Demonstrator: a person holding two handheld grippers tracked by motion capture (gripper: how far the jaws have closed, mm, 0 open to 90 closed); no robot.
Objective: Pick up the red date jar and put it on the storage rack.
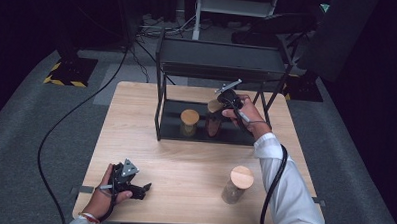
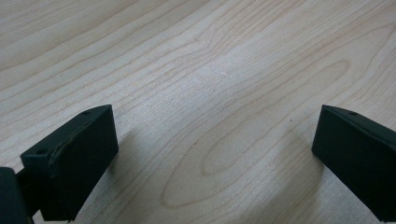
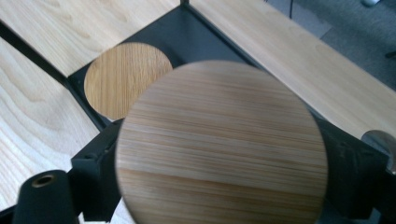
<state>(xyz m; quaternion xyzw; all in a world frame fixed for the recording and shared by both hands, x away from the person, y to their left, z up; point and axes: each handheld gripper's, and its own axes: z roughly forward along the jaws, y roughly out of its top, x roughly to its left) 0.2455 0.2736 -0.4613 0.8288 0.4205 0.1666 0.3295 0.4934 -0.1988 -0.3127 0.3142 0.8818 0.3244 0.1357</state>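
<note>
A jar with a round wooden lid (image 3: 219, 144) stands on the lower tray (image 1: 235, 136) of a black rack, its brown body (image 1: 213, 127) under a person's right hand. My right gripper (image 1: 218, 110) comes down over it. In the right gripper view the two black jaws stand apart just outside the lid's rim on both sides, so my right gripper (image 3: 219, 179) is open around the jar. Near the table's front left corner my left gripper (image 1: 140, 189) lies low over bare wood. In its own view the left gripper (image 2: 215, 154) is wide open and empty.
A second wooden-lidded jar (image 1: 190, 117) (image 3: 126, 79) stands on the same tray, to the left of the first. A third jar (image 1: 238, 183) stands on the table at the front right. The rack's upper shelf (image 1: 221, 58) overhangs the tray. Cables trail on the floor behind.
</note>
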